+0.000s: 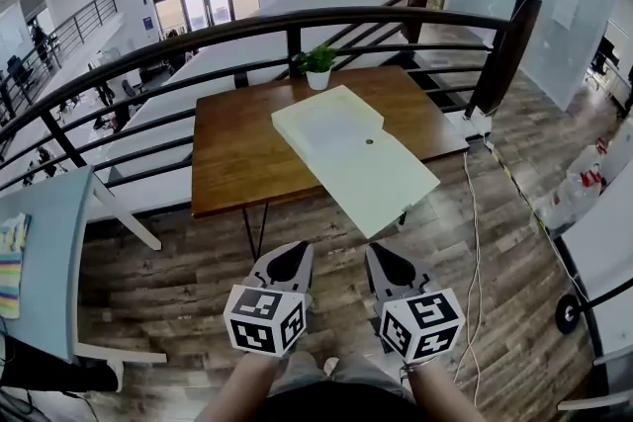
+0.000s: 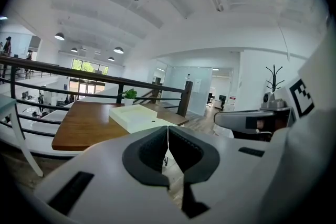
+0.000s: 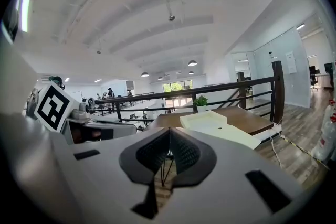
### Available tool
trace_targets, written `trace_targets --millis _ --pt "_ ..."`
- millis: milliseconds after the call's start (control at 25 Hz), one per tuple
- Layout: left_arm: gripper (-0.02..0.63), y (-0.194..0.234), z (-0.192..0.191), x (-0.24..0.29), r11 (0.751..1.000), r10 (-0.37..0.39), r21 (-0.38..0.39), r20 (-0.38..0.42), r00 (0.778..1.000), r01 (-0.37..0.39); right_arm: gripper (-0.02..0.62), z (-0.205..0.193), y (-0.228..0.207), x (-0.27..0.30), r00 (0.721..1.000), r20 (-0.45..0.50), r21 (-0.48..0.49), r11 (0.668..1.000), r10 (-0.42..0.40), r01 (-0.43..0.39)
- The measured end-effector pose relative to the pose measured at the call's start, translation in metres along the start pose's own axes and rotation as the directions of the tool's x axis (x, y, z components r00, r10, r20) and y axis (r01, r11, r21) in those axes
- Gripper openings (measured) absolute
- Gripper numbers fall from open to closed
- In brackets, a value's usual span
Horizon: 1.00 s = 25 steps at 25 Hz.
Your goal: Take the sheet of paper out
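A pale cream flat box [image 1: 341, 145] lies slantwise on the brown wooden table [image 1: 237, 158]. Its lower, thinner part [image 1: 381, 181] juts over the table's front edge and has a small round hole. The box also shows in the left gripper view [image 2: 137, 117] and the right gripper view [image 3: 218, 123]. No loose sheet of paper shows. My left gripper [image 1: 287, 261] and right gripper [image 1: 386, 263] hang side by side above the floor, well short of the table. Both are shut on nothing, pads together [image 2: 167, 140] [image 3: 169, 144].
A small potted plant [image 1: 317, 66] stands at the table's far edge, just before the dark railing [image 1: 297, 23]. A white cable [image 1: 473, 242] trails on the wooden floor at right. A pale blue table [image 1: 45, 252] stands at left, another white surface [image 1: 603, 242] at right.
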<state>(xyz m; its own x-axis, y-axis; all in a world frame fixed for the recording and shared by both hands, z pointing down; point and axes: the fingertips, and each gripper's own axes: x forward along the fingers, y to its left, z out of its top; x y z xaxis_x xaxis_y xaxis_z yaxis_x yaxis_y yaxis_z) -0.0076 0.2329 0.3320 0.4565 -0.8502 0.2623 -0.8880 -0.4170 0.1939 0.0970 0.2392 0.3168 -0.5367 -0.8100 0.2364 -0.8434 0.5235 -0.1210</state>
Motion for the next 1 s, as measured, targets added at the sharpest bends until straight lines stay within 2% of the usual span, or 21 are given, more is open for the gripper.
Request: trace_targets --millis 280,520,760,1000 --pt "0.018 0.003 0.004 0.022 1.000 0.016 -0.001 0.003 1.000 -0.016 0.026 0.005 -0.018 0.015 1.000 0.011 0.000 1.000 0.018 -0.018" --pt "0.018 0.018 -0.003 0.036 0.999 0.035 -0.029 -0.020 0.999 -0.036 0.026 -0.009 -0.029 0.032 1.000 -0.018 0.027 0.999 0.017 -0.017" --pt "0.018 0.048 -0.002 0.068 0.999 0.024 -0.042 -0.043 0.999 -0.026 0.026 -0.015 -0.039 0.068 0.999 -0.052 0.038 0.999 0.004 -0.002" --pt "0.018 0.095 0.015 0.116 0.999 -0.020 -0.027 -0.066 0.998 0.019 0.026 -0.006 -0.062 0.128 0.996 -0.066 0.058 0.997 -0.056 0.060"
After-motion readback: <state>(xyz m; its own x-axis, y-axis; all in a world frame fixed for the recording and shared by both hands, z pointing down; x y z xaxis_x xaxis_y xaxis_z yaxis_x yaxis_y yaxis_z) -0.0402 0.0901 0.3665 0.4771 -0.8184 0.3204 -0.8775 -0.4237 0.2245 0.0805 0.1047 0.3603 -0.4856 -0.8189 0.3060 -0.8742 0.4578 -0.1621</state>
